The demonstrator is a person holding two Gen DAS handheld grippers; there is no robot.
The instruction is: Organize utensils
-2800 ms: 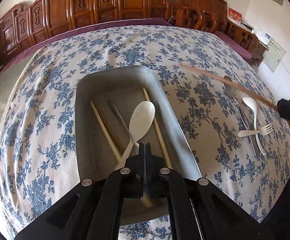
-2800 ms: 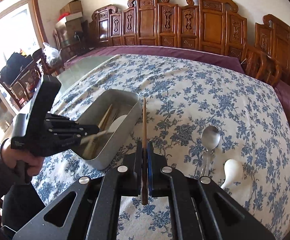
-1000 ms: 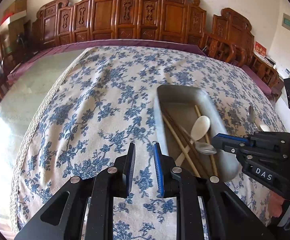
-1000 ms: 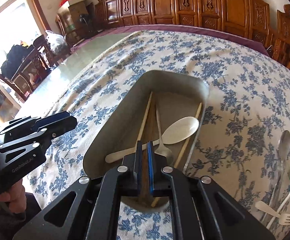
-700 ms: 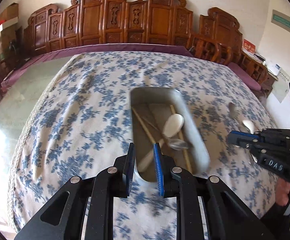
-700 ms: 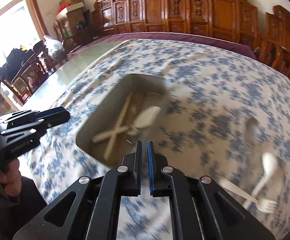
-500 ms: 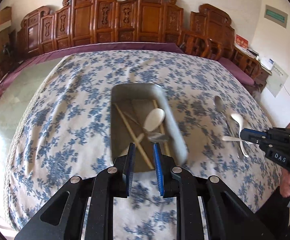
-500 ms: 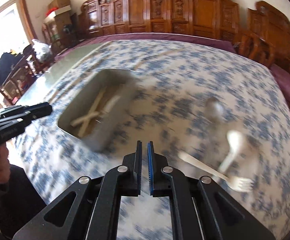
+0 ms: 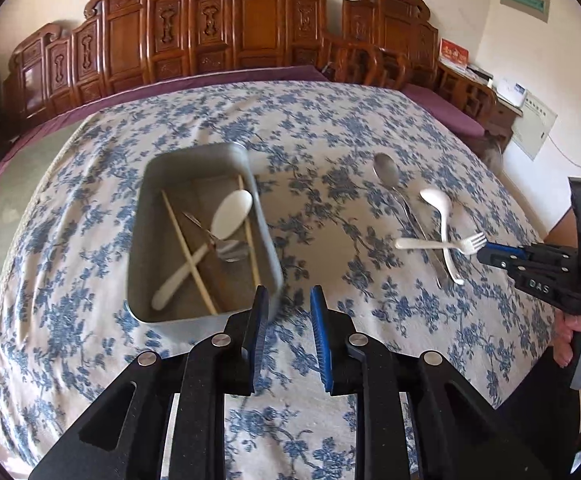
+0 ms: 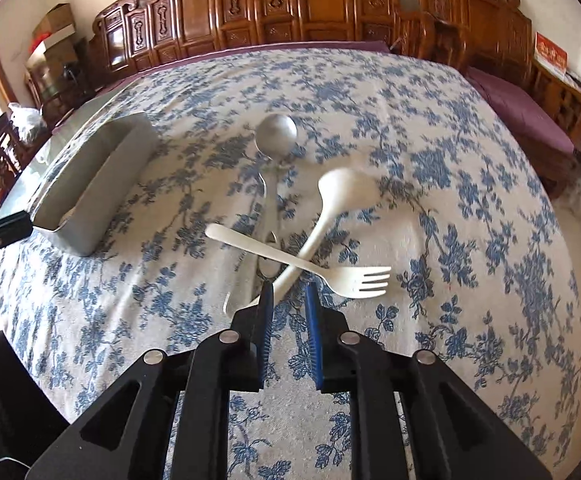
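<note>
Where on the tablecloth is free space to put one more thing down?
Free: the cloth between the metal tray and the steel spoon, and the far cloth behind both. Crowded: the crossed white fork, white spoon and steel spoon.

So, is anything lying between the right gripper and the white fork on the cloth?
Nothing blocks it. The right gripper, jaws opening and empty, hangs just before the fork. The fork lies across the white spoon and a metal spoon, so lifting may disturb them.

Just ahead of the right gripper (image 10: 288, 296), a fork (image 10: 322, 266) lies across two spoons' handles on the table (image 10: 470, 216); the tray (image 10: 94, 184) sits far left.
</note>
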